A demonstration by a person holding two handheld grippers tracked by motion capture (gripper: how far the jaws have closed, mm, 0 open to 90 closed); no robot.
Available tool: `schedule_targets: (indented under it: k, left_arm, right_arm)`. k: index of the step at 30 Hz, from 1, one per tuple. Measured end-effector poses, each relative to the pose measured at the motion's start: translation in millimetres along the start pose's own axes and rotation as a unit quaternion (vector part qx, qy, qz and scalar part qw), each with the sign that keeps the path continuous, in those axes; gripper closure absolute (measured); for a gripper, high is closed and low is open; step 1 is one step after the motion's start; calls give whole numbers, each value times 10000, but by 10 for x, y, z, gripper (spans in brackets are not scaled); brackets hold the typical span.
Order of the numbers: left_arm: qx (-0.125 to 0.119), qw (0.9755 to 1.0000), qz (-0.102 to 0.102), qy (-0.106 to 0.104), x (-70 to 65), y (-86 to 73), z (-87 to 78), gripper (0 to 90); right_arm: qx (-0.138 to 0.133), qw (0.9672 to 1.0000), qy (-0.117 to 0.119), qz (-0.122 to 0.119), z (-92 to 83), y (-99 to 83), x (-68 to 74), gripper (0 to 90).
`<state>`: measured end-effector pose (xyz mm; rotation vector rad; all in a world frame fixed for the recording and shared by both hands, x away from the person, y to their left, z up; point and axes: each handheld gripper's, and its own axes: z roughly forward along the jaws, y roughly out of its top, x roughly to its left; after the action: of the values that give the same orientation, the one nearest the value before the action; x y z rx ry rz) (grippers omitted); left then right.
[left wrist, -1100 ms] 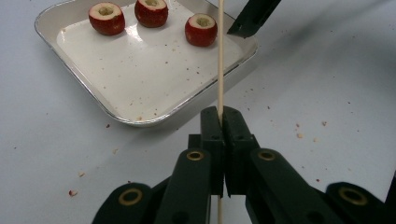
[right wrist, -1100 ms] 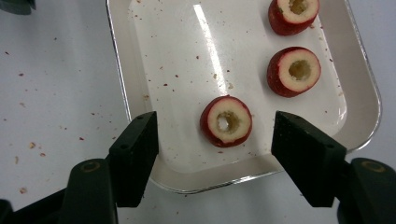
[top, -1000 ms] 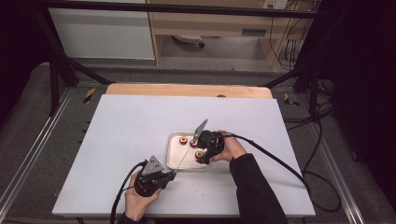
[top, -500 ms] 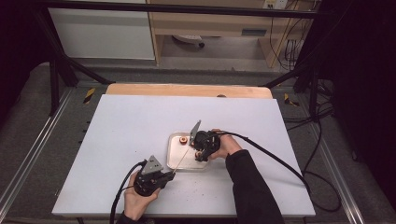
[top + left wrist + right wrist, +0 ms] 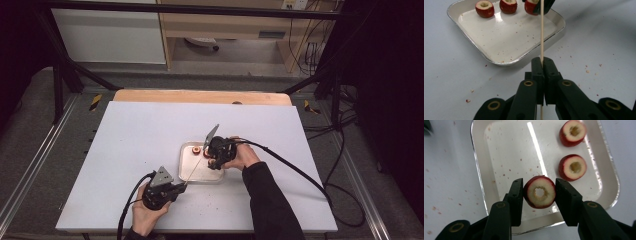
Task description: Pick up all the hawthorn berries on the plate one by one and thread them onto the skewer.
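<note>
High view: white surface [image 5: 125, 150] bearing a shallow metal tray [image 5: 187, 172]. Right claw [image 5: 539, 192] closed on a cored red fruit piece [image 5: 539, 192], held above the tray's near edge. Two more cored pieces [image 5: 572, 167] lie in the tray. Left claw [image 5: 542, 62] pinched on a thin wooden skewer [image 5: 541, 32] that points toward the held piece.

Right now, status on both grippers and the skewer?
Left gripper shut on skewer, pointing at tray. Right gripper shut on cored fruit above tray. Two more fruits in tray. Nothing between skewer and fruit.
</note>
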<state>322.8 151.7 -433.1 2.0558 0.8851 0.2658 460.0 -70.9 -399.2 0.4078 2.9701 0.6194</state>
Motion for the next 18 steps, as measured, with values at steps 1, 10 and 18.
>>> schedule_targets:
  k: [1, 10, 18]
  left_arm:
    - [-24, 10000, -7, 2, 0, 1, -5, 884]
    - [-176, 9998, -117, 69, -13, 7, -8, 884]
    - [-324, 9991, -251, 137, -72, 24, 19, 884]
  right_arm:
    - [-123, 9998, -9, 182, -46, -3, 0, 597]
    - [-1126, 9829, -69, 1457, -323, -175, 16, 599]
    - [-2107, 9459, 5, 2468, -437, -372, 48, 600]
